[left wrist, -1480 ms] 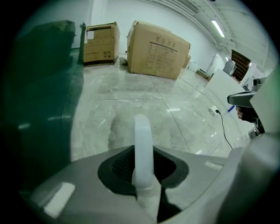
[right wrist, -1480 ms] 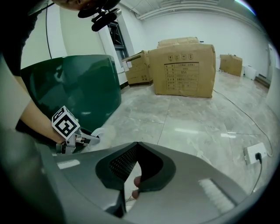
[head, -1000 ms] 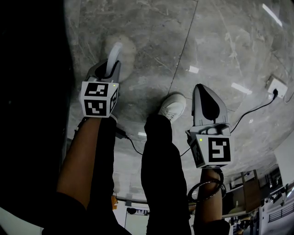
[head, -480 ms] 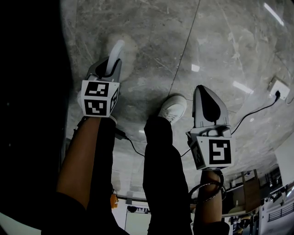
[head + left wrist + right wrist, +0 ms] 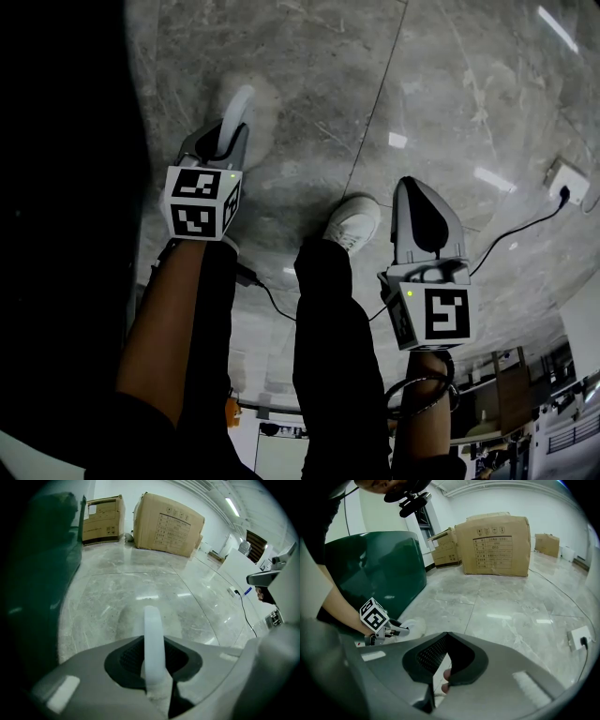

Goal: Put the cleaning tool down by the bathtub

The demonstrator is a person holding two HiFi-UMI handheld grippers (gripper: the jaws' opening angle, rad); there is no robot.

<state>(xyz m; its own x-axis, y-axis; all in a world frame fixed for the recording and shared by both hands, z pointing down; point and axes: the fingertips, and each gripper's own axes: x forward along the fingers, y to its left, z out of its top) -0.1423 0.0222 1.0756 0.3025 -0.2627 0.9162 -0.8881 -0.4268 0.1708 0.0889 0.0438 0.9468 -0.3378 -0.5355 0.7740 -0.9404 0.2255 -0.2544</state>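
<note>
The cleaning tool has a white curved handle and a round pale pad that rests on the grey marble floor. My left gripper is shut on that handle, which sticks out forward between the jaws. The dark green bathtub stands right beside it on the left and appears as a green wall in the right gripper view. My right gripper hangs over the floor to the right, shut with nothing in it. From there the left gripper's marker cube shows next to the tub.
The person's dark trouser leg and white shoe stand between the grippers. A black cable runs to a wall socket at the right. Large cardboard boxes stand at the far wall.
</note>
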